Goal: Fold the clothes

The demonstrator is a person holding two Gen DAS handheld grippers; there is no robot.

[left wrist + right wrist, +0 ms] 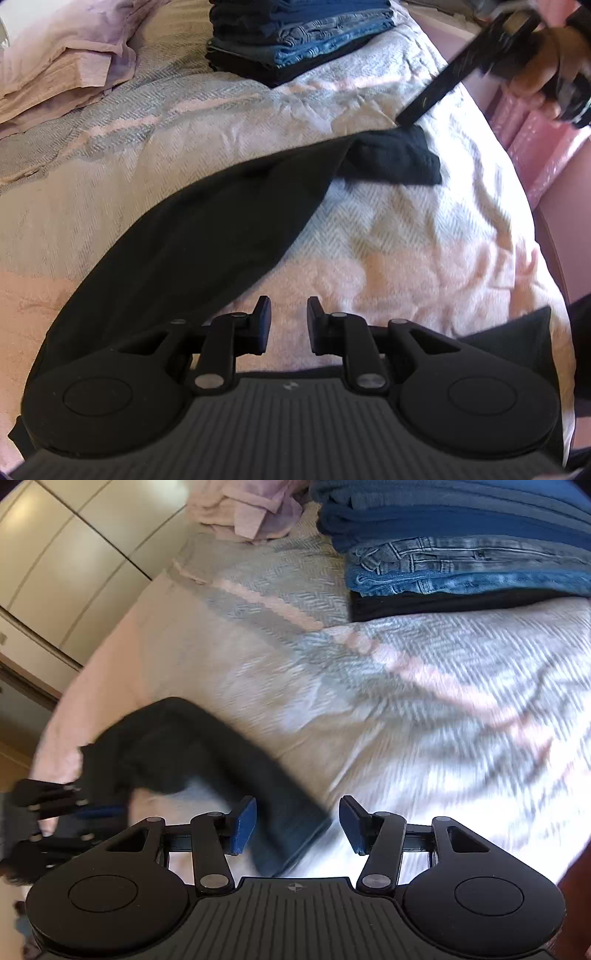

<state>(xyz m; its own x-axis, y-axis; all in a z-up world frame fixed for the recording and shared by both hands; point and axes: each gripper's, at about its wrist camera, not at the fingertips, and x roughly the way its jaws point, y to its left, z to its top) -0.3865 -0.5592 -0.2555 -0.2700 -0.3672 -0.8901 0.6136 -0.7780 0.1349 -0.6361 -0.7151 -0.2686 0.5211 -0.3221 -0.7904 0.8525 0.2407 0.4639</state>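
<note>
Two hand-held grippers work over one long black knit garment (207, 229), which lies draped diagonally across a pale herringbone-weave bedspread (406, 236). Left gripper (288, 317): jaws stand a narrow gap apart with only bedspread showing between the pads in its own view; the right wrist view seems to show cloth bunched at its tips, so whether it pinches the near end cannot be told for certain. Right gripper (297, 821): jaws spread, blue pads bare, nothing pressed between them, the dark cloth passing just under and beside the left pad; judged to be either releasing or reaching for the far end. Far end of the garment (391, 158): doubled over on itself, a black finger of the right tool touching the bedspread just above it, which suggests a lengthwise fold is in hand and far from finished. Stack of folded clothes (461, 554), dark blue knits over blue denim over black, sits well apart at the head of the bed, presumably finished items kept clear. Heap of rumpled pale pink linen (74, 55) lies beside it. No containers are visible.
</note>
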